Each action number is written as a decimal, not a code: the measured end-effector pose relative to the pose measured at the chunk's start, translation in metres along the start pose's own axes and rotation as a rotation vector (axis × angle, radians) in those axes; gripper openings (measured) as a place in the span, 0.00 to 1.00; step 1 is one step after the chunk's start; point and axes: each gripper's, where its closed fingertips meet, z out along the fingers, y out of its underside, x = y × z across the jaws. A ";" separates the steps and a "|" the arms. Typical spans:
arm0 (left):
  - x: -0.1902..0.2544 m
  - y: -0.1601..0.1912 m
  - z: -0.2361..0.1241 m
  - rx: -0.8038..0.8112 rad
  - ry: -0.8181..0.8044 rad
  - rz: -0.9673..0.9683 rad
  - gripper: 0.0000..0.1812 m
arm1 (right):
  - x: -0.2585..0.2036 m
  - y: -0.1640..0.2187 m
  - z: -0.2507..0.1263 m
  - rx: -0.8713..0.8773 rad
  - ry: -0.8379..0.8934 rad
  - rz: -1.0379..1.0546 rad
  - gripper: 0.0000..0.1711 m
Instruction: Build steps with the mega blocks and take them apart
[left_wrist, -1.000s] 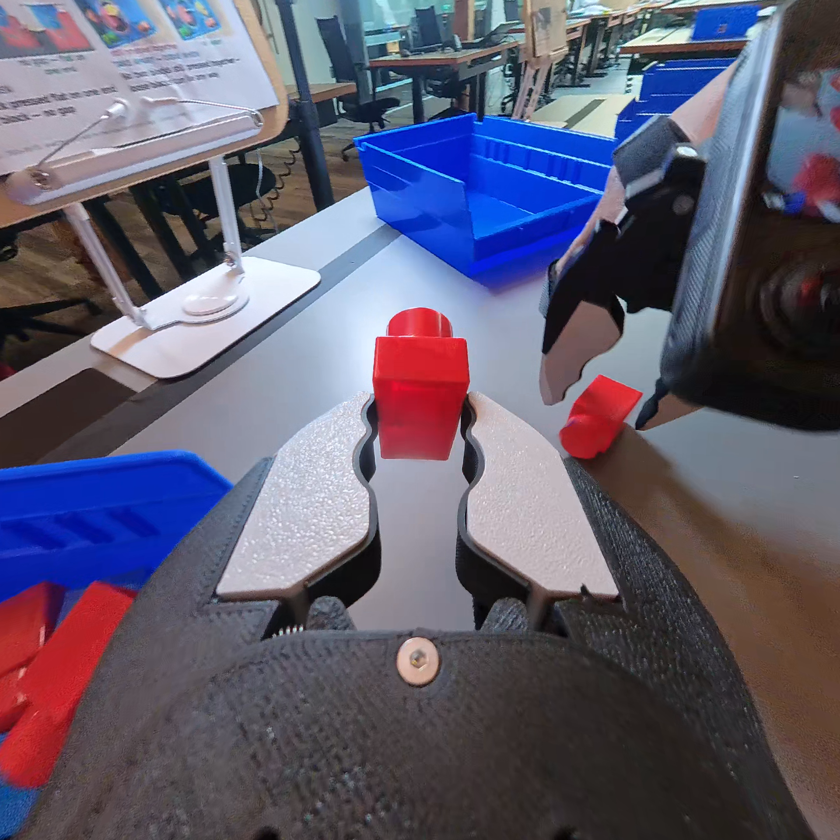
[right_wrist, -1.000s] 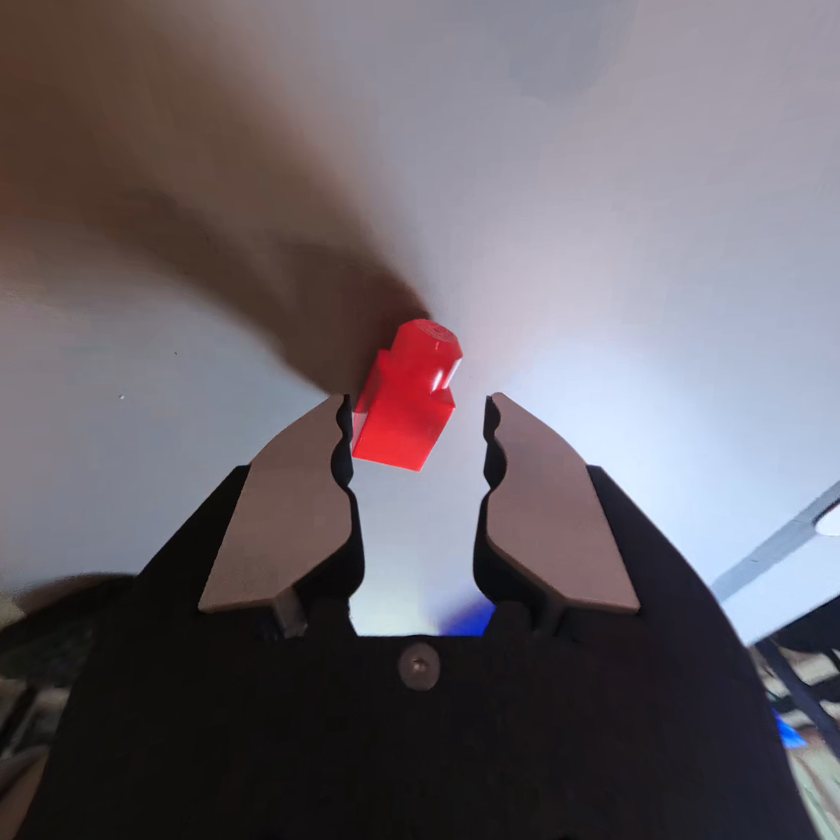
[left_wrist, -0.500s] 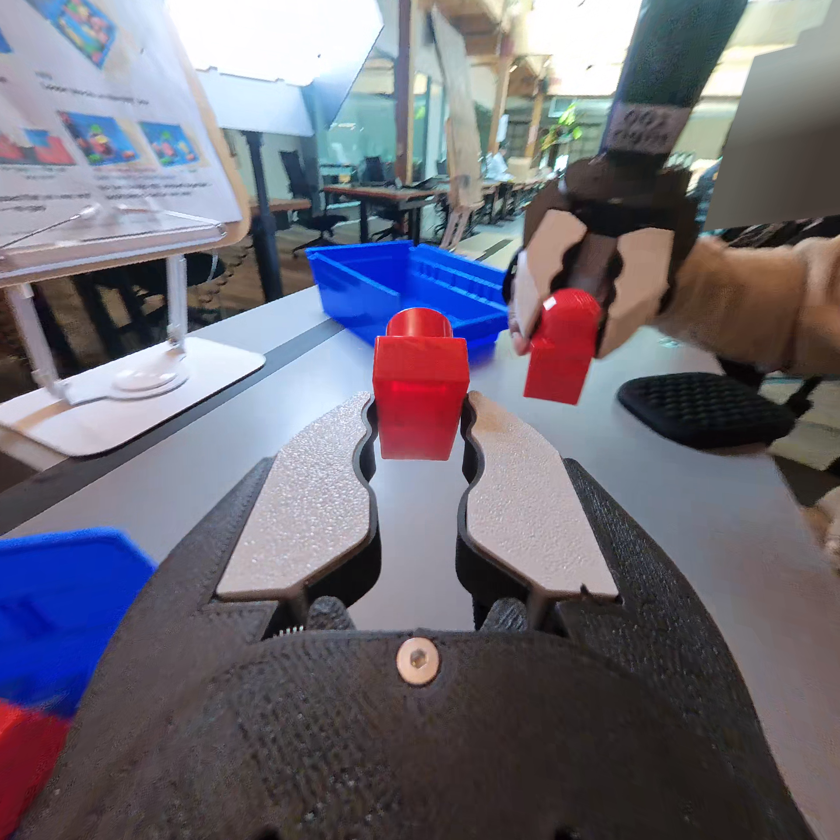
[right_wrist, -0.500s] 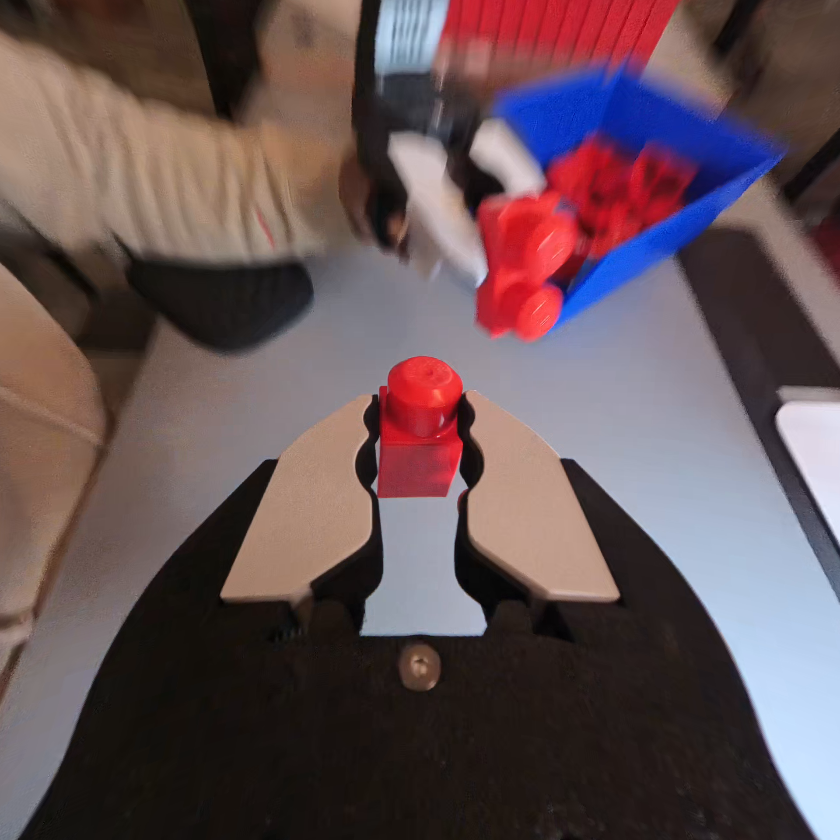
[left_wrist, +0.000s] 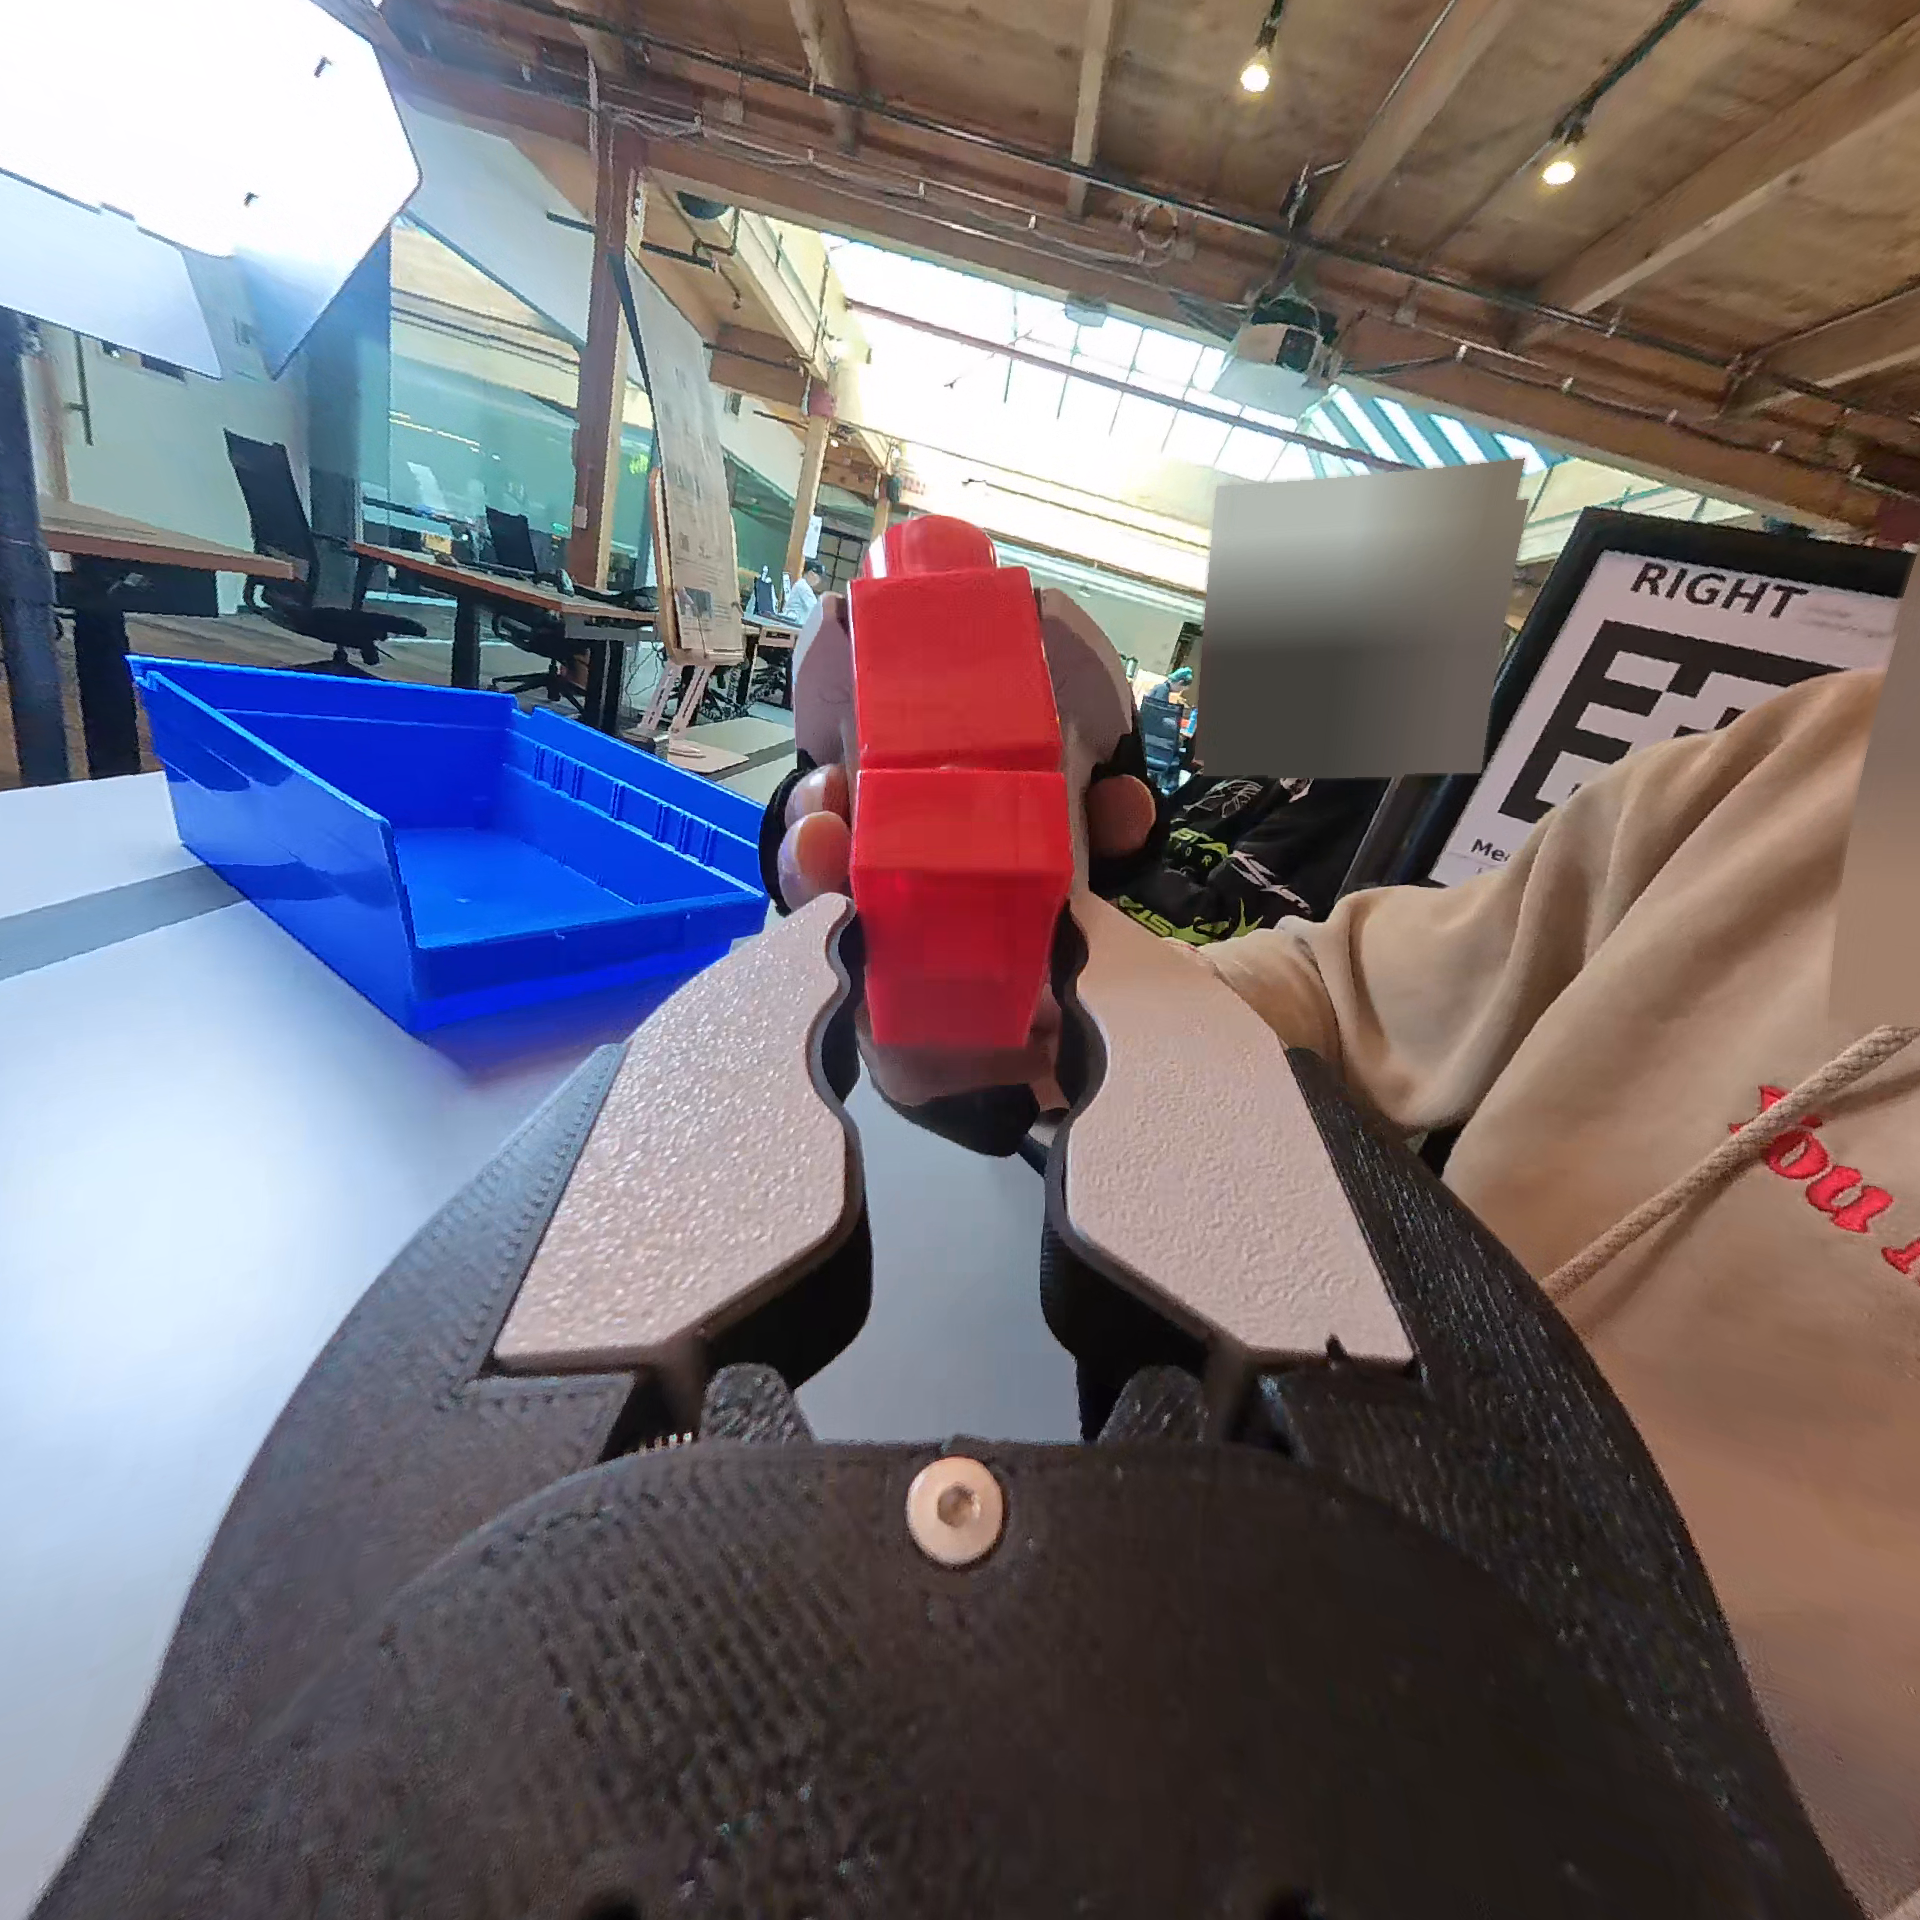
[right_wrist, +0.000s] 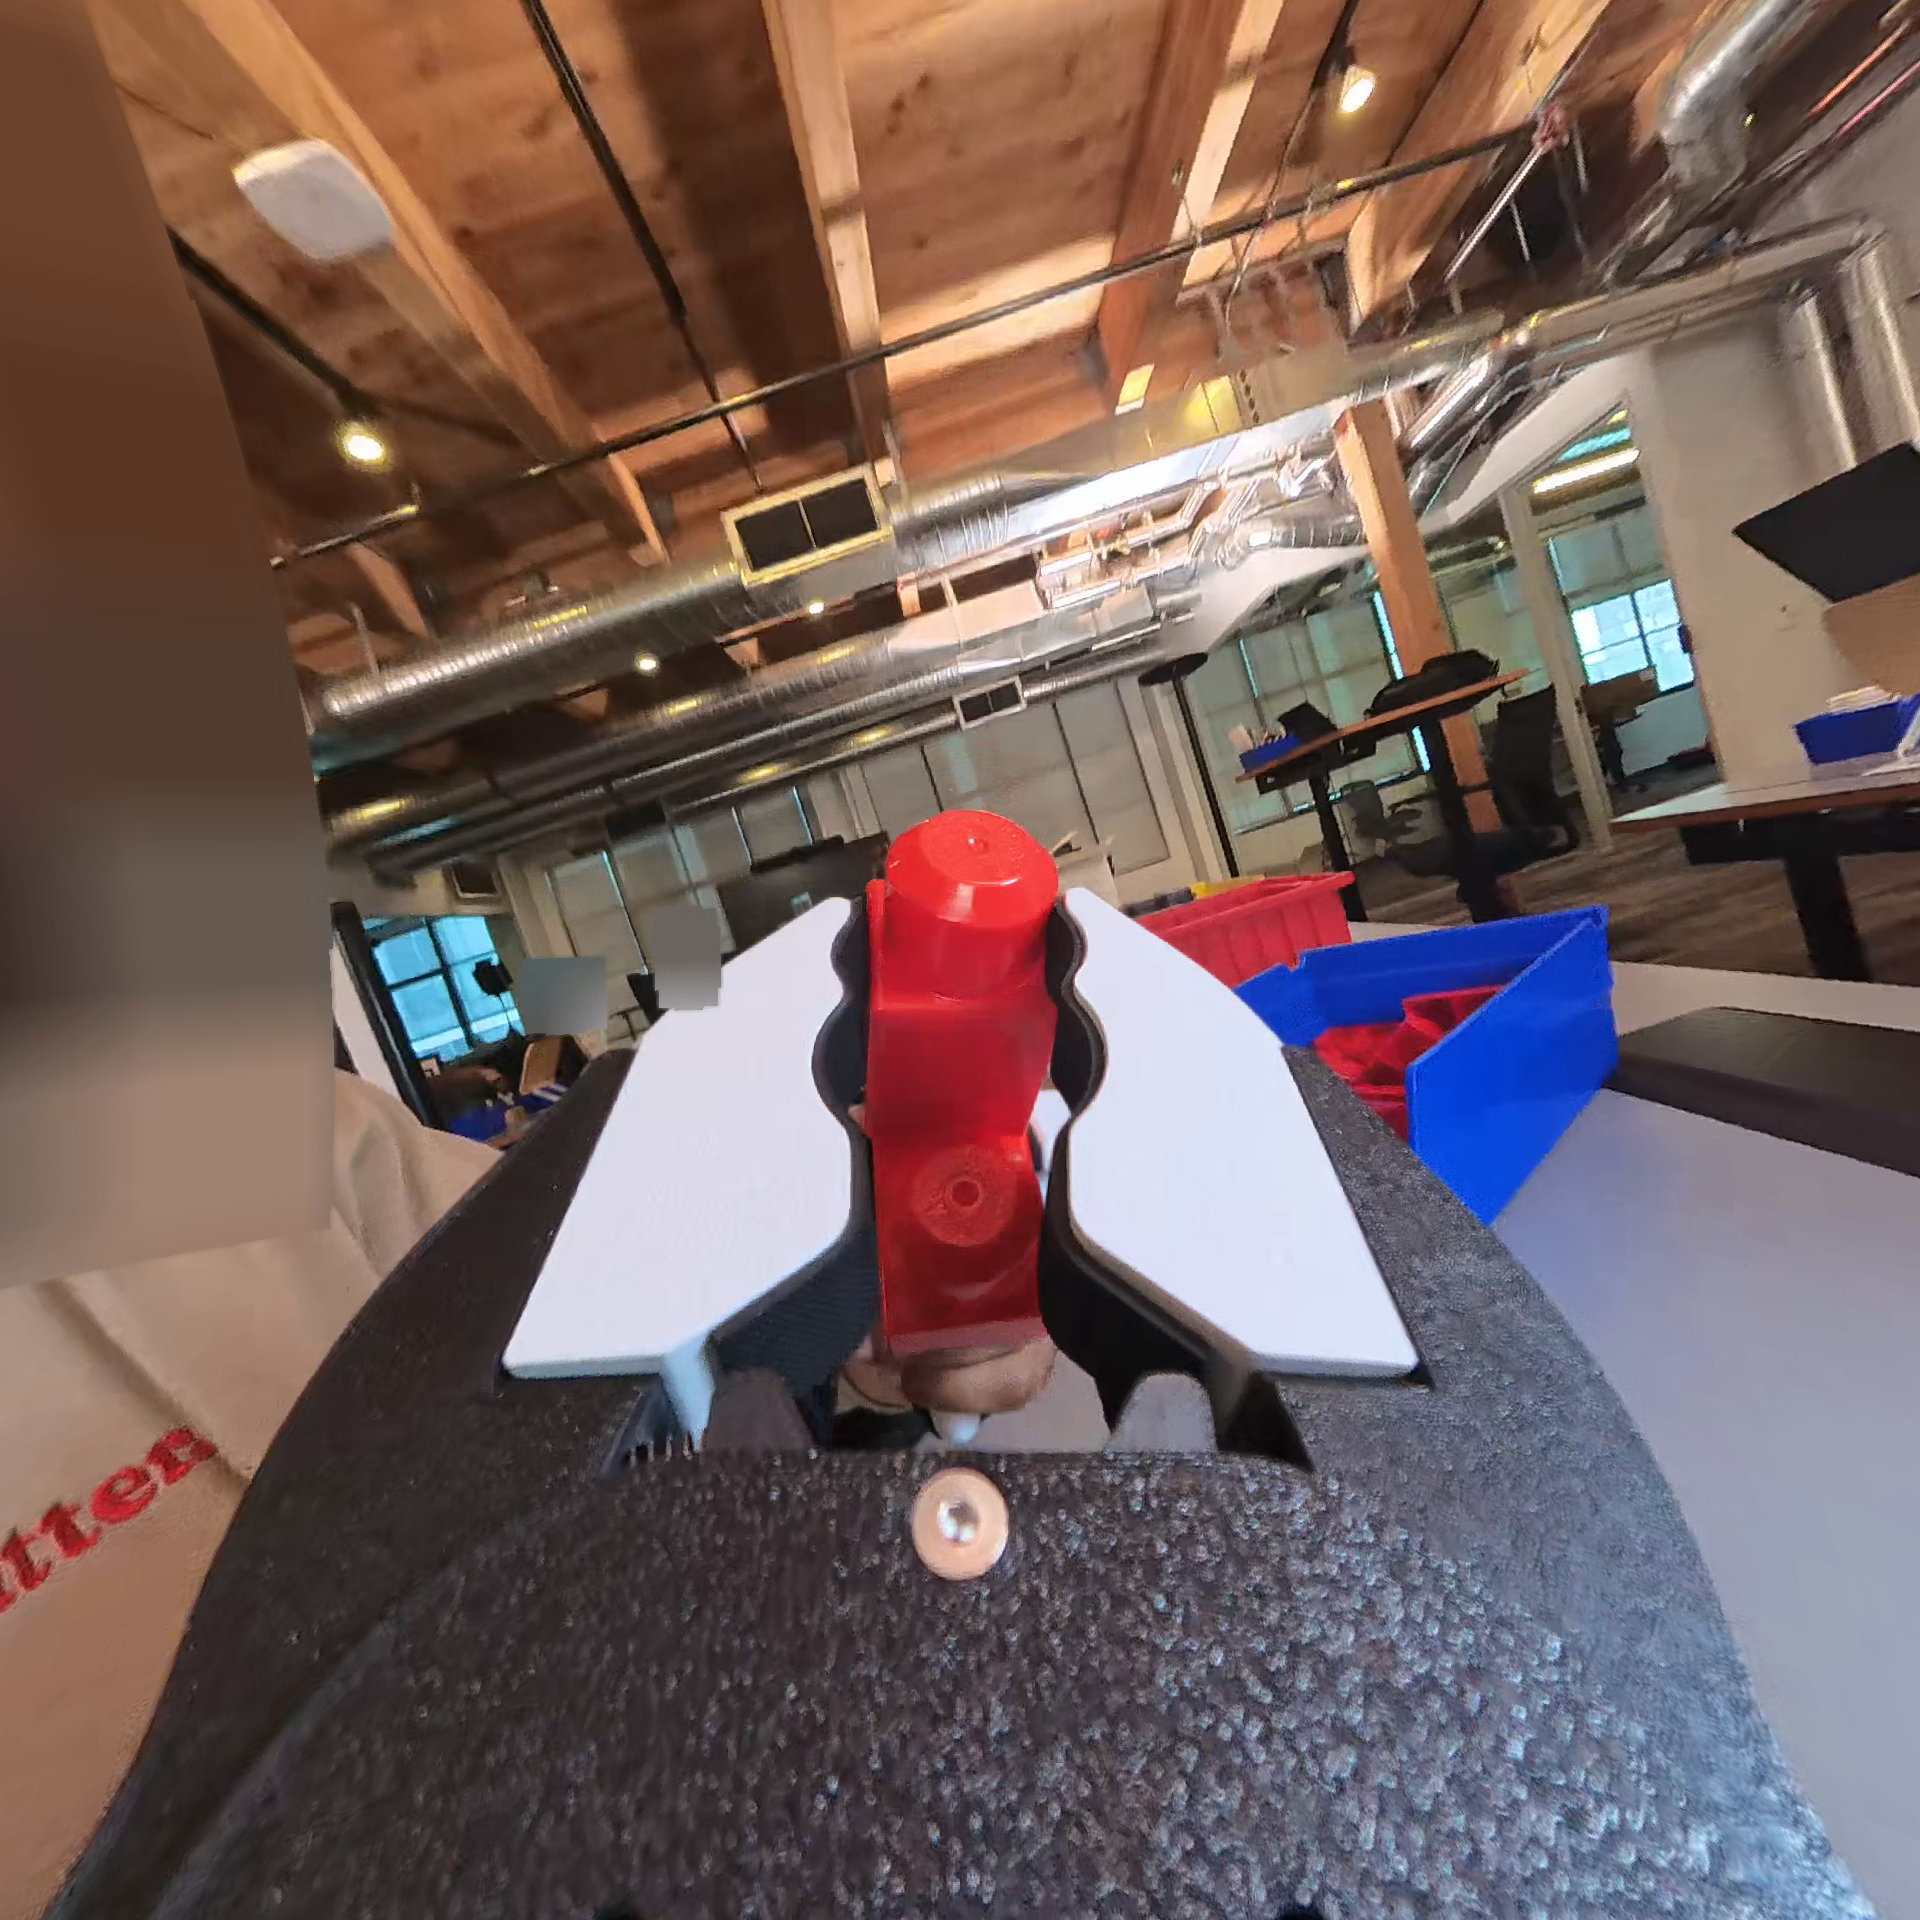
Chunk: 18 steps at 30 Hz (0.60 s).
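Left wrist view: two glossy red blocks stacked, each pinched by a hand-held gripper.

Blue bin beside bare tabletop

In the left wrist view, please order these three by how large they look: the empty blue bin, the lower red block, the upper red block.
1. The empty blue bin looks largest, though it lies farther away.
2. The lower red block and the upper red block look about alike; I would not rank them.
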 end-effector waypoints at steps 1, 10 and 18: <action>0.000 0.001 -0.001 -0.003 0.001 0.000 0.19 | 0.000 0.001 0.000 0.001 0.001 -0.002 0.19; -0.003 0.018 0.000 -0.056 0.007 -0.052 0.19 | 0.006 0.019 -0.003 -0.095 -0.005 -0.022 0.20; -0.005 0.024 -0.010 -0.200 0.063 0.014 0.19 | 0.007 0.032 -0.011 -0.345 -0.027 -0.120 0.20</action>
